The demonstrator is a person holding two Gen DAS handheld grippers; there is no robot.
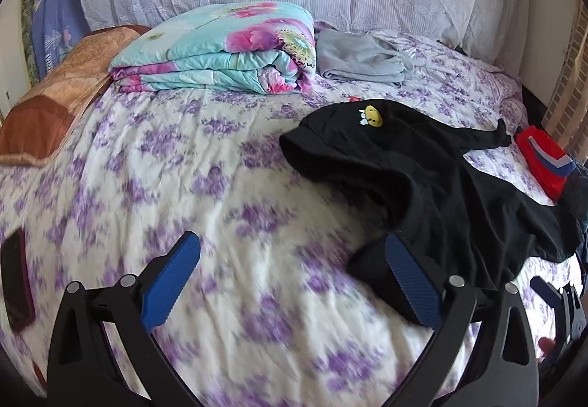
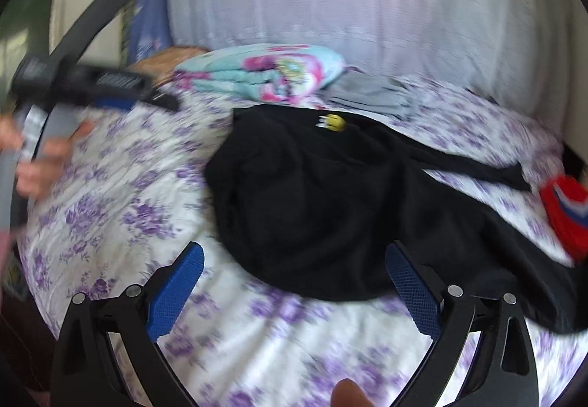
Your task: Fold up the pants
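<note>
Black pants [image 1: 422,183] with a small yellow smiley patch [image 1: 373,115] lie crumpled on the purple-flowered bedspread [image 1: 176,164], right of centre. My left gripper [image 1: 290,245] is open and empty, above the bedspread; its right finger is at the pants' near edge. My right gripper [image 2: 294,254] is open and empty, just in front of the pants [image 2: 323,201], with the near edge of the cloth between its fingertips. The left gripper [image 2: 92,83] also shows at the far left of the right wrist view, held by a hand.
A folded turquoise floral quilt [image 1: 228,47] and folded grey clothes [image 1: 360,54] lie at the back. A brown pillow [image 1: 62,91] lies at the left, a red garment [image 1: 544,157] at the right edge. A dark phone [image 1: 16,282] lies at the near left.
</note>
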